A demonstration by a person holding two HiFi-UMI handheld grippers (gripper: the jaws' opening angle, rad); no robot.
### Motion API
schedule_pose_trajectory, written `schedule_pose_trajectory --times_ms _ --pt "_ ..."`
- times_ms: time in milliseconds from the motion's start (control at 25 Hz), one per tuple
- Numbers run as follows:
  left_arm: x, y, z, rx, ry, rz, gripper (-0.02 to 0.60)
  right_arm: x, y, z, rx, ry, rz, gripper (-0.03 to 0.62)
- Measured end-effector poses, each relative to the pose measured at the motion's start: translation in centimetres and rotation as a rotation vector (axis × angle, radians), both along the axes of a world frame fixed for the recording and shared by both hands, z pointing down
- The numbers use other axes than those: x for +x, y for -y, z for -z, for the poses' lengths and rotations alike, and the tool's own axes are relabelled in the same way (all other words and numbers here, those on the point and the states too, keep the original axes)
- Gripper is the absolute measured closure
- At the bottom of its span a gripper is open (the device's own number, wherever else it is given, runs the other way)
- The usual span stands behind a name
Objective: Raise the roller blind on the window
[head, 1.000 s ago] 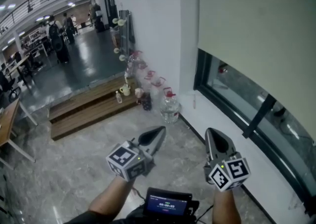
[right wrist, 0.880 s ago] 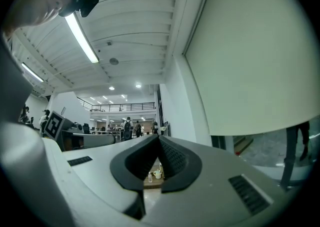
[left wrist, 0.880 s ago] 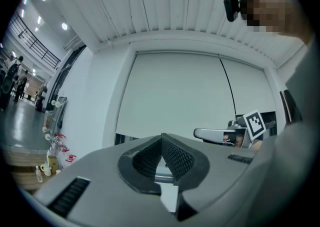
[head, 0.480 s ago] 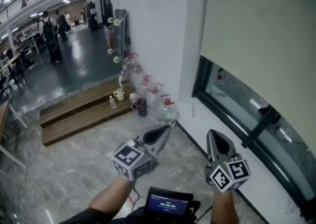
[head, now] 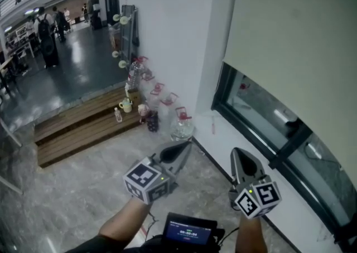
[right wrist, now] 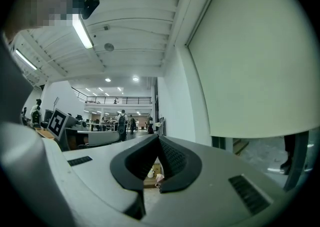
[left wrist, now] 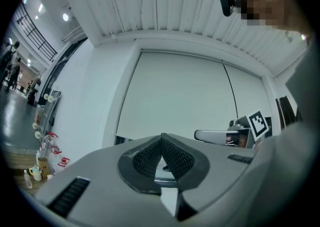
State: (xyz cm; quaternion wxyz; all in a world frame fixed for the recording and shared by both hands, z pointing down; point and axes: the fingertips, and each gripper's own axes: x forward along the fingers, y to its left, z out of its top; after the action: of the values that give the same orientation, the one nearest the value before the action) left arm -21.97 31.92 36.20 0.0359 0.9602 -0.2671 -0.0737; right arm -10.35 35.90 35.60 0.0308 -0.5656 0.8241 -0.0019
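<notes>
Pale fabric roller blind (head: 290, 34) hangs at upper right and covers most of the window (head: 256, 107), leaving a strip of bare glass below its lower edge. Left gripper (head: 182, 147) and right gripper (head: 241, 152) are both pressed together with nothing between the jaws, well short of the blind. Cloth likely light, limp, easily creased. Stiffer bottom edge looks the better hold, or a side chain, though none is clearly visible
</notes>
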Motion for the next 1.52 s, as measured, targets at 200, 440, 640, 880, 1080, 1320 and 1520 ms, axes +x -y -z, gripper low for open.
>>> schedule_pose_trajectory --times_ms 200,440,640,880,1080,1320,1520 --pt "0.9 2.8 -0.4 -0.02 0.021 0.009 0.589 1.0 3.1 -0.2 -0.009 0.012 0.007 0.589" --pt "2.7 6.5 0.1 0.001 0.054 0.038 0.589 2.6 7.6 -0.5 -0.003 0.043 0.048 0.589" --pt "6.2 10.6 1.7 0.027 0.046 0.048 0.589 5.9 11.8 0.8 0.029 0.049 0.076 0.589" --pt "10.1 14.8 2.1 0.024 0.068 0.076 0.589 10.4 16.3 1.5 0.053 0.064 0.092 0.589" --pt "12.6 17.4 2.0 0.027 0.072 0.094 0.589 13.0 18.8 1.7 0.06 0.06 0.113 0.589" --pt "15.5 19.6 1.7 0.017 0.075 0.107 0.589 15.3 20.8 1.6 0.062 0.061 0.139 0.589" --pt "17.3 20.6 1.4 0.005 0.097 0.094 0.589 16.7 21.9 1.7 0.076 0.096 0.142 0.588"
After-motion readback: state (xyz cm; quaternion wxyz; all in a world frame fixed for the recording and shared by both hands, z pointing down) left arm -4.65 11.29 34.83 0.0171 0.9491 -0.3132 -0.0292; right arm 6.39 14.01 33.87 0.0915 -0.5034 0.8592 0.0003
